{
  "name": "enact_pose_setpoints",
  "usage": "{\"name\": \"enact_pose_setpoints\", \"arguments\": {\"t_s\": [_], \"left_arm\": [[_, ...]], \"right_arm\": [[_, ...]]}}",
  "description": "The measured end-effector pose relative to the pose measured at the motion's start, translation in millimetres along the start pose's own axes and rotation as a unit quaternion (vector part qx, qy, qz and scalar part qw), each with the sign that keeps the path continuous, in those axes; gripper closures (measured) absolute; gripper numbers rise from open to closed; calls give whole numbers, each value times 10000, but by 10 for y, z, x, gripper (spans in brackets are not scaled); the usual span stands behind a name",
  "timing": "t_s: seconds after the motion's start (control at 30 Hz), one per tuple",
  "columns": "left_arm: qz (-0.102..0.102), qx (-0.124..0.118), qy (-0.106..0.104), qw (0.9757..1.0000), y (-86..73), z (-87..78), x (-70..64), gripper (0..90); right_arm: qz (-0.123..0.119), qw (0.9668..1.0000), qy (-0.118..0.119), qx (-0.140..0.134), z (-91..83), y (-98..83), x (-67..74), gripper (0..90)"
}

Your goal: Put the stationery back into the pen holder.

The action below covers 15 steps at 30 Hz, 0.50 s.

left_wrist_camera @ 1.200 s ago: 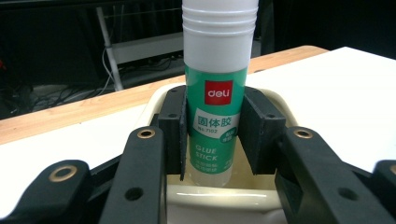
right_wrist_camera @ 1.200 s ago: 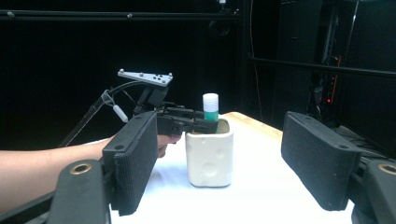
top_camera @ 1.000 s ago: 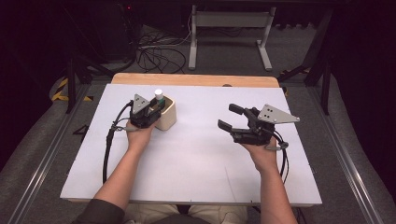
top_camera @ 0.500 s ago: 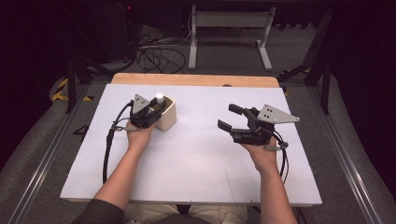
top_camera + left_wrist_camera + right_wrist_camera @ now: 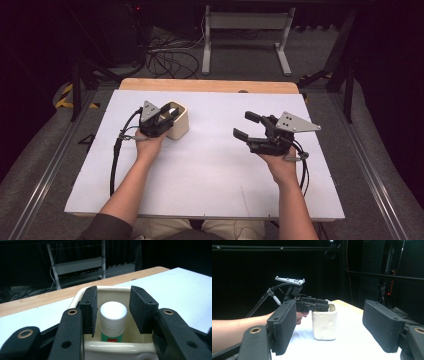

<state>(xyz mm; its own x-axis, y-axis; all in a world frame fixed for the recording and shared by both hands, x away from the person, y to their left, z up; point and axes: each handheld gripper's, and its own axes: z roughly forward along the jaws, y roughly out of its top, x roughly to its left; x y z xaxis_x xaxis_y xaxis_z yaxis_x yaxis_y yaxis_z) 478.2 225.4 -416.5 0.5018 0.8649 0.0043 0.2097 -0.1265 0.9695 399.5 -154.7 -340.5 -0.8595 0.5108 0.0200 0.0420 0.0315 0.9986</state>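
A cream ceramic cup (image 5: pixel 179 125) stands on the left half of the white table top (image 5: pixel 210 170). Inside it stands a green stick with a white cap (image 5: pixel 113 312), upright. My left gripper (image 5: pixel 169 113) hovers over the cup's mouth with a jaw on either side of the cap. Its jaws have just been opening; the pads (image 5: pixel 143 310) stand off the cap with a gap on each side. My right gripper (image 5: pixel 246 126) is held to the right above the table, open and holding nothing. In the right gripper view the cup (image 5: pixel 324 325) and the left gripper (image 5: pixel 312 303) lie ahead.
A wooden strip (image 5: pixel 210 85) borders the table's far edge. Cables (image 5: pixel 165 62) and a metal stand (image 5: pixel 245 30) sit on the dark floor beyond. The left gripper's black cable (image 5: pixel 116 155) loops over the table at the left.
The left jaws have spread apart from the white cap, and the stick sits lower in the cup. Neither hand has shifted, and the right gripper is unchanged.
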Motion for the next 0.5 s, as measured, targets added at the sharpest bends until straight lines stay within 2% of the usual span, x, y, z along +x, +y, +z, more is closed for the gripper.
{"name": "enact_pose_setpoints", "arguments": {"t_s": [0.5], "left_arm": [[-115, -194, -145, 9996, 53, -60, 25, 489]], "right_arm": [[12, 10000, -19, 20, -5, -6, -12, 280]]}}
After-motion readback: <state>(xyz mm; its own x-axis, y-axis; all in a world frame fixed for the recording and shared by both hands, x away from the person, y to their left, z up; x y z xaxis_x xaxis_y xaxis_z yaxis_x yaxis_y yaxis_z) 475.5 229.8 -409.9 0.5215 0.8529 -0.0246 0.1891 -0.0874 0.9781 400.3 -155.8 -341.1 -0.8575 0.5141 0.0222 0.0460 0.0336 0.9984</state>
